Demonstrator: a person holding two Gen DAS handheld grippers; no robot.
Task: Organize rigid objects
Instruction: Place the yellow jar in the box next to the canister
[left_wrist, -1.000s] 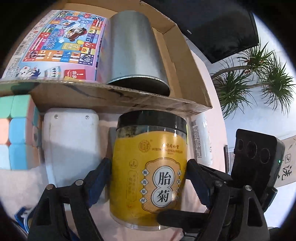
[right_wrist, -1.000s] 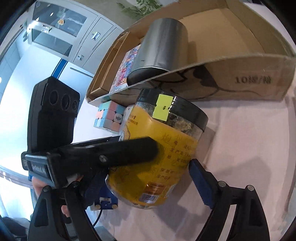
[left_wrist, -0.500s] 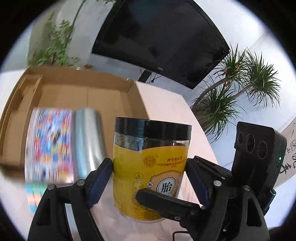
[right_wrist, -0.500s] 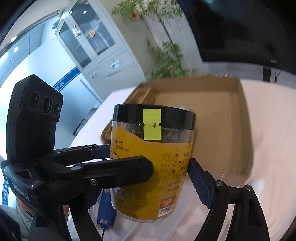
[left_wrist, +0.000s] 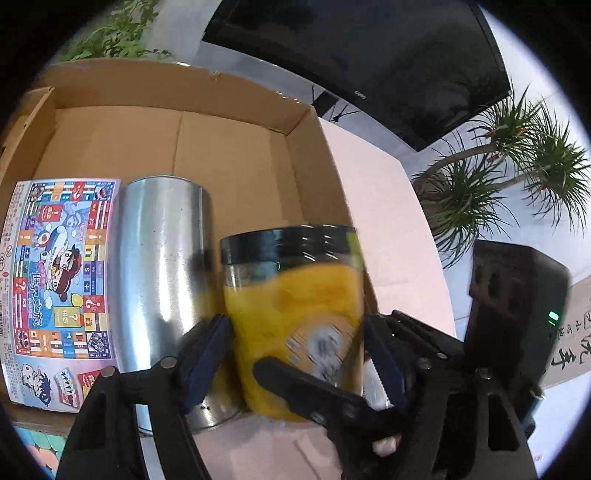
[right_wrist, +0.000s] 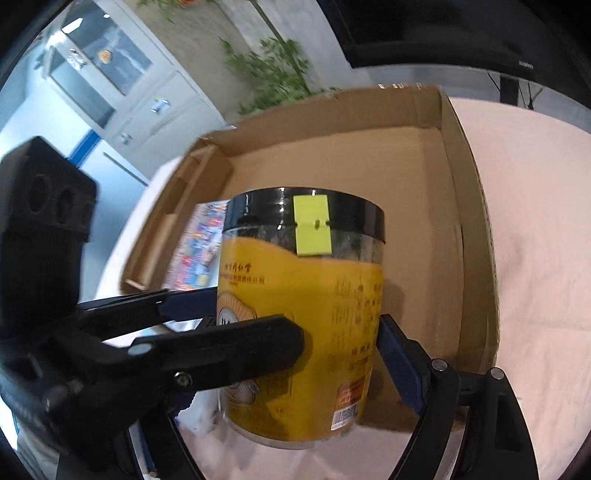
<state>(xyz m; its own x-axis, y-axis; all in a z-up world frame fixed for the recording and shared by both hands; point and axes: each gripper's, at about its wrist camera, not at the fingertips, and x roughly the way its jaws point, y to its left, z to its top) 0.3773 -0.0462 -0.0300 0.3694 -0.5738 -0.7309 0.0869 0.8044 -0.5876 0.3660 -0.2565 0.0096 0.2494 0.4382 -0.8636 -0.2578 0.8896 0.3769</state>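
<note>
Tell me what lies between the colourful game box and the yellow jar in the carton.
The silver metal can, lying on its side between the game box and the yellow jar; the left wrist view shows it.

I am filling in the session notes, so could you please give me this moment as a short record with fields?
held item: yellow jar with black lid, between both grippers, above the table
left gripper: jaws closing, pads against the jar's sides
right gripper: pads against the jar's sides
cardboard box: open, behind the jar
in box: colourful game box lying flat, metal cylinder on its side beside it
box floor right of the cylinder: bare
table cover: pale pink cloth
</note>
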